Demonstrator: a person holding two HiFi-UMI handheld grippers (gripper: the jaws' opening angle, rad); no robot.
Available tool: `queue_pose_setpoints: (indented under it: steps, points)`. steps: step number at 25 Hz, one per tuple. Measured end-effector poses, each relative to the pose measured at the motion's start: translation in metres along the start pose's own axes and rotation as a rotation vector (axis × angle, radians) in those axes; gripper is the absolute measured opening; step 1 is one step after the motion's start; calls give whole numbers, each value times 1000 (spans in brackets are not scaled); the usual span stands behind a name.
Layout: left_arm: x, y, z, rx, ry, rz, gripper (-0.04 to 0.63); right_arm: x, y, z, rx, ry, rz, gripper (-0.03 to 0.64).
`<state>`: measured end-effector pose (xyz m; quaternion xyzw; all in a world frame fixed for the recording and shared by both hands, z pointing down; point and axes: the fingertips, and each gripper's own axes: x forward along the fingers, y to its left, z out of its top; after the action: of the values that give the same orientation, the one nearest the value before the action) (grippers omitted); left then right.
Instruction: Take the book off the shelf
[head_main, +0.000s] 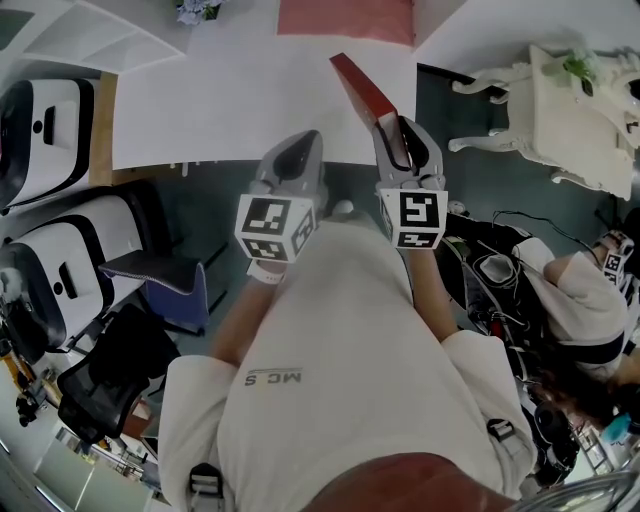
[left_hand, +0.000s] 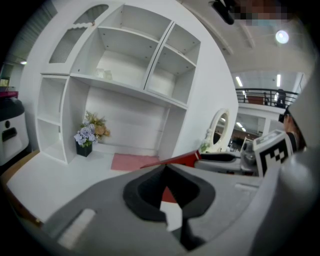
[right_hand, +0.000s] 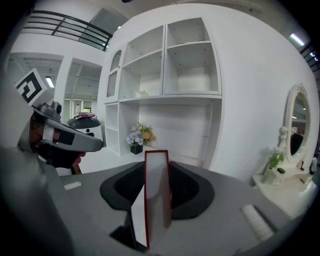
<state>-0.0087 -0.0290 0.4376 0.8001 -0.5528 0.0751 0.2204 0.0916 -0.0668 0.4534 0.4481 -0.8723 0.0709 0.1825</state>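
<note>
The right gripper (head_main: 394, 128) is clamped tight on the red book (head_main: 362, 88), gripping one end while the rest sticks out, clear of the white shelf unit (left_hand: 135, 90) and over the near edge of the white desk (head_main: 200, 100). Just beside it, the left gripper (head_main: 300, 148) hangs with its jaws pressed together on nothing. Beyond the book, a pink mat (head_main: 345, 20) lies on the desk.

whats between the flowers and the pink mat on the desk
Nothing, only bare white desktop between the flowers and the pink mat, shown in the left gripper view.
</note>
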Motion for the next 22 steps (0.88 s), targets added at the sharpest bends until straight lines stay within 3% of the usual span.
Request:
queue_pose_setpoints:
  steps: [22]
  points:
    - [-7,2,-4,4,0,-6,2,-10,0,-4,100,-16,-24,150]
